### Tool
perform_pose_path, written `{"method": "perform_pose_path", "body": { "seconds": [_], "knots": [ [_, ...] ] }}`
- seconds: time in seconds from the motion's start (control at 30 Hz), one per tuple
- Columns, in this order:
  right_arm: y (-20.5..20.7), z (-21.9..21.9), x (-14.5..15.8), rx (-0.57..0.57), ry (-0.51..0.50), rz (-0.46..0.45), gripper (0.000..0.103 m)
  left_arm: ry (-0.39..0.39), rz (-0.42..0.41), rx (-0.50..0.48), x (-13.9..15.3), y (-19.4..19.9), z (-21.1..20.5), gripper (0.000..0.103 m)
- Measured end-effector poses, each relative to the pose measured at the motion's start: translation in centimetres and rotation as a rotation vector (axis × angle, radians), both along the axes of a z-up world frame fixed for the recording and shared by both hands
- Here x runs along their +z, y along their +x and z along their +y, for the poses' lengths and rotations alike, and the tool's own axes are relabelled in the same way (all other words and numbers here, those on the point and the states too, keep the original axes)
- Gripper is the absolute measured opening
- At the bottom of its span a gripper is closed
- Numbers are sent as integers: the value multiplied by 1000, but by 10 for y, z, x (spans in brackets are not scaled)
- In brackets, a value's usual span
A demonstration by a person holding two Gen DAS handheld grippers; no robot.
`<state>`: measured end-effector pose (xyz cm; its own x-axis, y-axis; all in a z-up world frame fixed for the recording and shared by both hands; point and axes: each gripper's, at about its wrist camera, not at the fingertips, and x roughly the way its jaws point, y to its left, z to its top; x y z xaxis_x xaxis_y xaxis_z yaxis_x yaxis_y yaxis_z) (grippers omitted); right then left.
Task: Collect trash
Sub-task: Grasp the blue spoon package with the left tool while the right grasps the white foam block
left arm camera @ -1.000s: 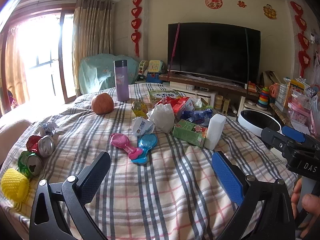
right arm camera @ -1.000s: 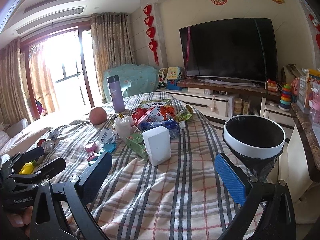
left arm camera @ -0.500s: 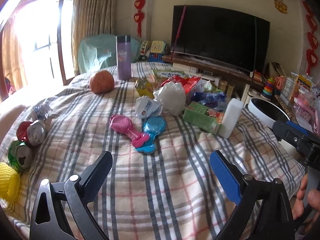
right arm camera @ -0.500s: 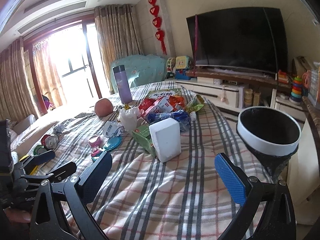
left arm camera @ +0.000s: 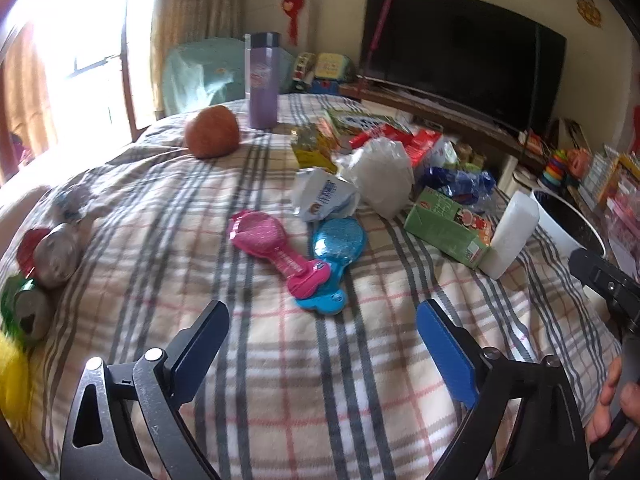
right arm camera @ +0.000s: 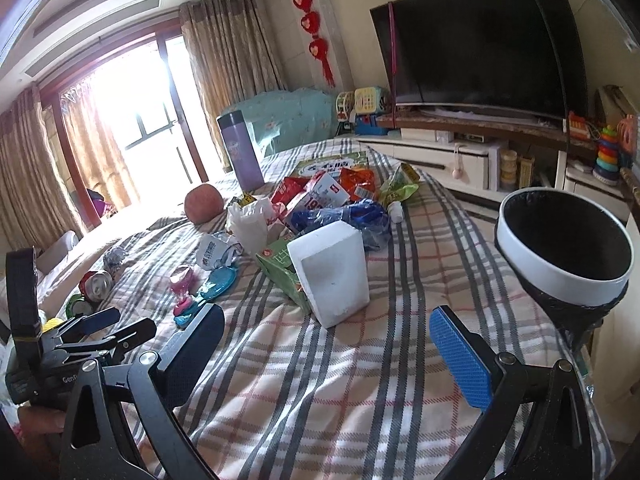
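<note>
Plaid blanket (right arm camera: pixel 360 380) is carrying the trash pile (right arm camera: pixel 332 200) at twelve o'clock, bin (right arm camera: pixel 564 276) at two. Both the left gripper (left arm camera: pixel 320 340) and right gripper (right arm camera: pixel 326 344) are hovering spread, empty. Foam block (right arm camera: pixel 330 276) risks toppling if nudged. Only the left view is showing the yellow netting (left arm camera: pixel 12 376).

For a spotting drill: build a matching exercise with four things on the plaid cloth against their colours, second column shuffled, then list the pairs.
Things:
1. foam block
2. bottle
3. carton
4. crumpled bag

Colours:
A. green
B. blue
C. white
D. purple

Pairs: 1-C, 2-D, 3-A, 4-B
</note>
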<state>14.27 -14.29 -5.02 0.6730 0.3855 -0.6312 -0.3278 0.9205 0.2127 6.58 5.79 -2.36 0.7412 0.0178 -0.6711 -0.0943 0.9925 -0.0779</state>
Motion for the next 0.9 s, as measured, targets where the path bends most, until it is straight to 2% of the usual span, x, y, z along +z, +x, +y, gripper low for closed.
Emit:
{"method": "perform_pose_path", "body": {
  "seconds": [0.13, 0.33, 0.4, 0.57, 0.63, 0.67, 0.7, 0.73, 0.8, 0.83, 0.9],
  "knots": [
    [12, 3, -6, 7, -10, 19, 103, 34, 48, -74, -5, 27, -4, 93],
    [38, 11, -16, 31, -27, 73, 102, 53, 98, -120, -14, 74, 2, 83],
    [44, 12, -20, 38, -28, 88, 98, 54, 116, -125, -18, 86, 4, 78],
    [59, 16, -29, 60, -16, 127, 87, 58, 153, -132, -31, 115, 7, 77],
    [64, 17, -31, 62, -16, 131, 86, 71, 163, -139, -35, 123, 5, 72],
    [66, 18, -32, 62, -14, 134, 85, 70, 166, -150, -36, 125, 4, 64],
    [69, 17, -34, 63, -8, 141, 83, 60, 178, -165, -39, 129, 2, 55],
    [70, 17, -35, 64, -1, 146, 80, 54, 191, -179, -42, 132, 1, 52],
    [75, 16, -37, 70, 16, 161, 64, 67, 185, -191, -44, 131, -3, 44],
    [76, 16, -38, 75, 19, 166, 58, 69, 184, -197, -44, 132, -5, 43],
    [76, 16, -37, 82, 24, 162, 55, 52, 183, -203, -44, 132, -5, 41]
  ]
}}
